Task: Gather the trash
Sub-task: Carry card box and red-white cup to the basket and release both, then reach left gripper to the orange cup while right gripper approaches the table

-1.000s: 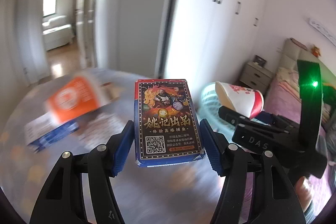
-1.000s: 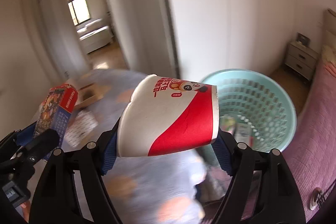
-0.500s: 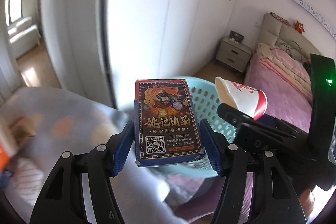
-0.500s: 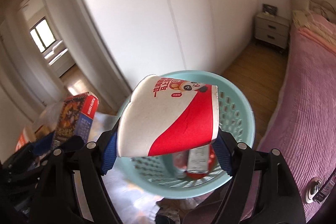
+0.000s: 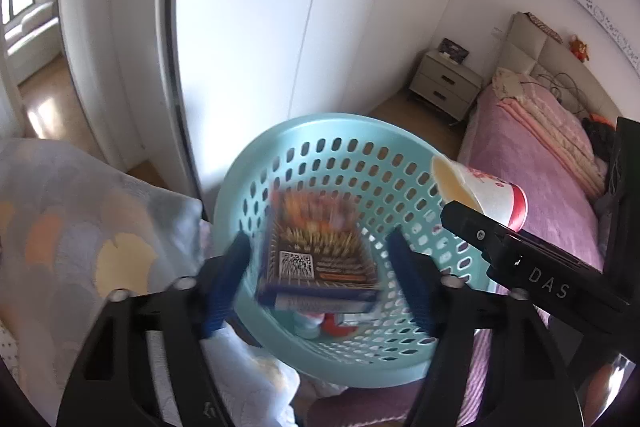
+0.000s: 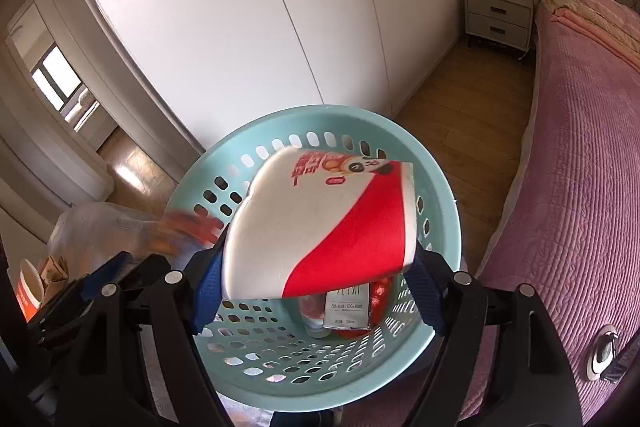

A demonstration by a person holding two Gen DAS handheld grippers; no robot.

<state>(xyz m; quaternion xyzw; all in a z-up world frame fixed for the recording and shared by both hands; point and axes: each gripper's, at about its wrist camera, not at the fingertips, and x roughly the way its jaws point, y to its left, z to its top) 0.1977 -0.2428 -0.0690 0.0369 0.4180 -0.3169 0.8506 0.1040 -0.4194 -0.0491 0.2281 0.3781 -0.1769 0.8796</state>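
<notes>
Over the perforated teal plastic basket [image 5: 340, 131], your left gripper [image 5: 320, 279] is spread, the blurred card box [image 5: 316, 259] dropping free; your right gripper [image 6: 316, 279] clamps the red-and-white paper cup [image 6: 320, 227], not yet dropped.

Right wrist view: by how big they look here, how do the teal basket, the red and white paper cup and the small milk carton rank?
1. teal laundry basket
2. red and white paper cup, though it sits nearest the camera, which inflates it
3. milk carton, partly hidden behind the cup
</notes>
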